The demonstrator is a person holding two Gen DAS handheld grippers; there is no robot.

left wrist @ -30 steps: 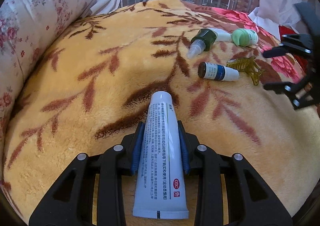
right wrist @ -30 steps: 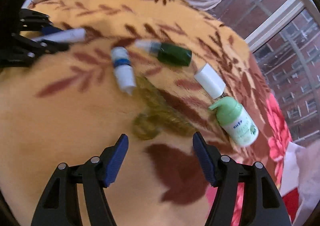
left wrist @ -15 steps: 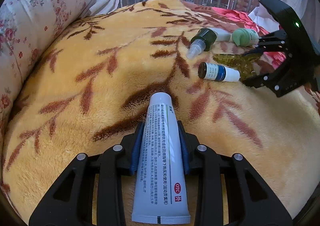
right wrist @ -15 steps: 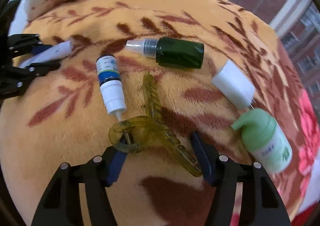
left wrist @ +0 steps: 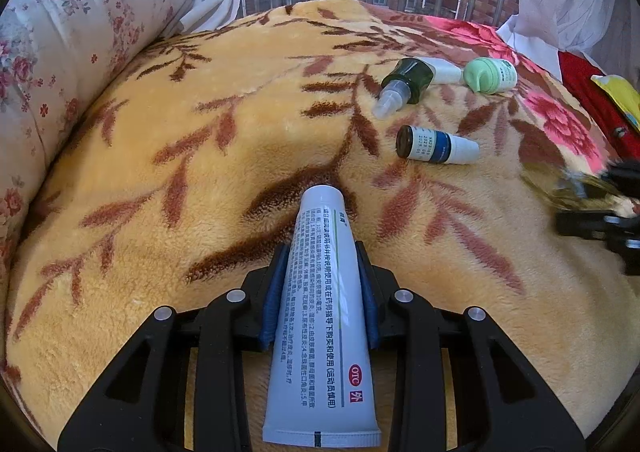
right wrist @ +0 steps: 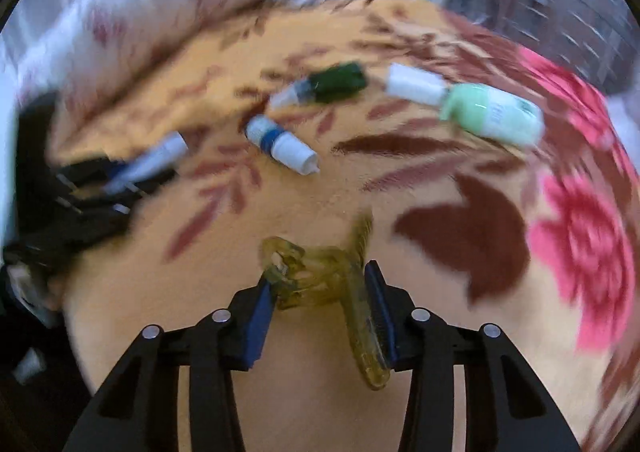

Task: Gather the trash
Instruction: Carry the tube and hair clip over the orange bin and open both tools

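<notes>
- Our left tongs (left wrist: 322, 292) were clenched on a white tube (left wrist: 322, 316), the blue pads pressing its two flat sides. The cap end pointed away from us over the blanket (left wrist: 200, 156), and the crimped end hung back between the arms.
- We judged the mid-body grip sensible: a soft tube held there would not swing or slip as it was carried.
- Our right tongs (right wrist: 320, 304) were closed around a yellow hair clip (right wrist: 340, 284). One long prong ran down along the right pad, while the looped spring end sat against the left pad.
- That view was smeared, so we took the tongs to be in fast motion. We could not tell whether the clip was clear of the blanket.
- The grip looked lopsided to us; a springy, open-shaped clip could twist out if squeezed unevenly.
- The rest lay on the bed, far and to the right in the left view: a blue-banded vial (left wrist: 436, 144) nearest, and beyond it a dark green bottle (left wrist: 404, 84).
- A white cap (left wrist: 444, 72) lay just beside the green bottle, next to a mint pump bottle (left wrist: 490, 75). All lay on their sides, presumably as dropped, well apart from the tube.
- With both tongs full, we reckoned those four pieces were yet to be gathered. No bin showed in either view.
</notes>
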